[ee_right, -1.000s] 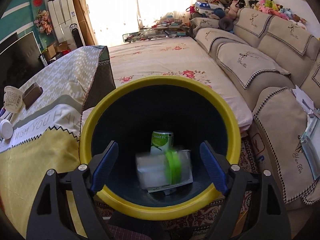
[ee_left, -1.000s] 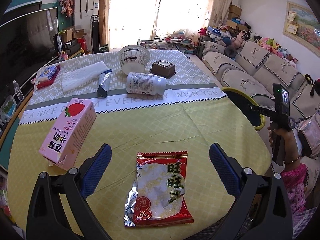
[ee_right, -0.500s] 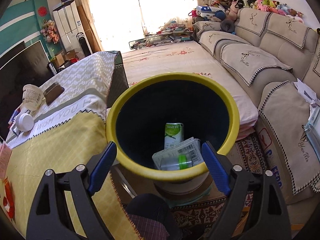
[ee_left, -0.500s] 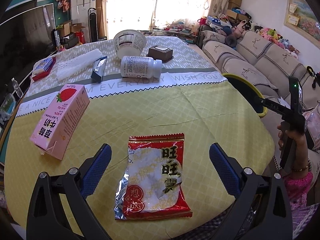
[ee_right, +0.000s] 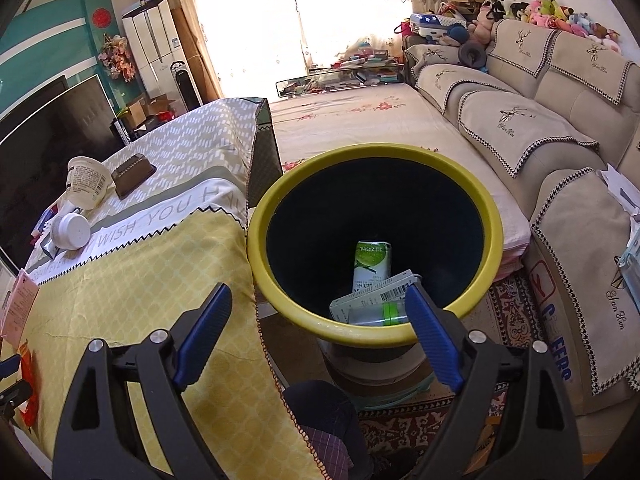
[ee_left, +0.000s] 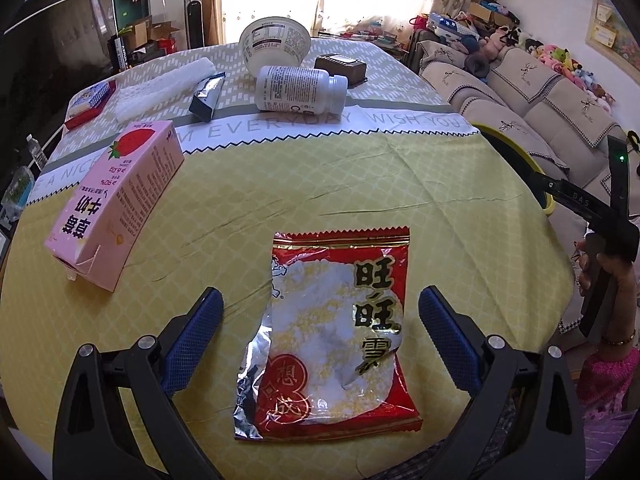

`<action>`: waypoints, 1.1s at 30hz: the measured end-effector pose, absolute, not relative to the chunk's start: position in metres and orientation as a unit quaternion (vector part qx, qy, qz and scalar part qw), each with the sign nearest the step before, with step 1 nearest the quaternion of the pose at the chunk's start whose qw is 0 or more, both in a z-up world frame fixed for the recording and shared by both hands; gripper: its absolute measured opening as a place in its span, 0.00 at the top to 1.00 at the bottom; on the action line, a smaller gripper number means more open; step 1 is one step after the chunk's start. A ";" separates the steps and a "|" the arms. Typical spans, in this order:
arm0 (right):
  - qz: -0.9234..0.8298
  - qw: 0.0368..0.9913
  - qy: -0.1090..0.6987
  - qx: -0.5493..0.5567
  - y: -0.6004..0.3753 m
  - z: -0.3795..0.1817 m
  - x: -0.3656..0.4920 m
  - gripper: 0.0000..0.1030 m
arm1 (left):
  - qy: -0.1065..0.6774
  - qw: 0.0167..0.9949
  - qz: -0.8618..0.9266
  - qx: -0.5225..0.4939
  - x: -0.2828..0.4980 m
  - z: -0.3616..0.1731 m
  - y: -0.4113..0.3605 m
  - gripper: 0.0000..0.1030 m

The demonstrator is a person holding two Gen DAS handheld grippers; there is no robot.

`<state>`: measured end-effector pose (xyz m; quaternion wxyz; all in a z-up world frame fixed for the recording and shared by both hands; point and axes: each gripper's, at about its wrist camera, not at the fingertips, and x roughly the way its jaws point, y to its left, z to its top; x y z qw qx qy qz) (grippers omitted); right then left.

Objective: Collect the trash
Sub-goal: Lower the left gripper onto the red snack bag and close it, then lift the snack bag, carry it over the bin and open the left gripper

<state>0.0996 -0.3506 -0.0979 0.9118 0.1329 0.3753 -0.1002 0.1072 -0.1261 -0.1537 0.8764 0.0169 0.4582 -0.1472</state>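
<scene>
A red and silver snack wrapper [ee_left: 332,336] lies flat on the yellow tablecloth, between the fingers of my open, empty left gripper [ee_left: 320,320]. A pink milk carton [ee_left: 116,196] lies to its left. A white bottle [ee_left: 298,89], a white cup [ee_left: 276,44] and a dark box [ee_left: 340,67] lie farther back. My right gripper [ee_right: 316,320] is open and empty, just before the near rim of the yellow-rimmed trash bin [ee_right: 496,236]. The bin holds a green carton [ee_right: 372,264] and a flat package [ee_right: 376,304].
The bin stands beside the table's right edge [ee_right: 256,312], on a patterned rug. A beige sofa [ee_right: 560,152] runs along the right. A white net sleeve [ee_left: 164,84], a dark wrapper [ee_left: 206,98] and a red packet [ee_left: 90,100] lie at the table's far left.
My right gripper has pulled back and leftward from over the bin; the dropped package has settled inside. My left gripper has come closer over the snack wrapper.
</scene>
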 end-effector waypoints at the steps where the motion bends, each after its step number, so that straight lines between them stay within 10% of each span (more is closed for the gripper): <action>1: -0.100 0.912 0.376 0.133 -0.351 -0.098 0.100 0.19 | 0.457 0.877 -0.146 0.018 0.107 -0.155 -0.126 0.06; 33: -0.096 0.908 0.382 0.144 -0.354 -0.105 0.100 0.18 | 0.440 0.880 -0.175 0.038 0.104 -0.132 -0.143 0.63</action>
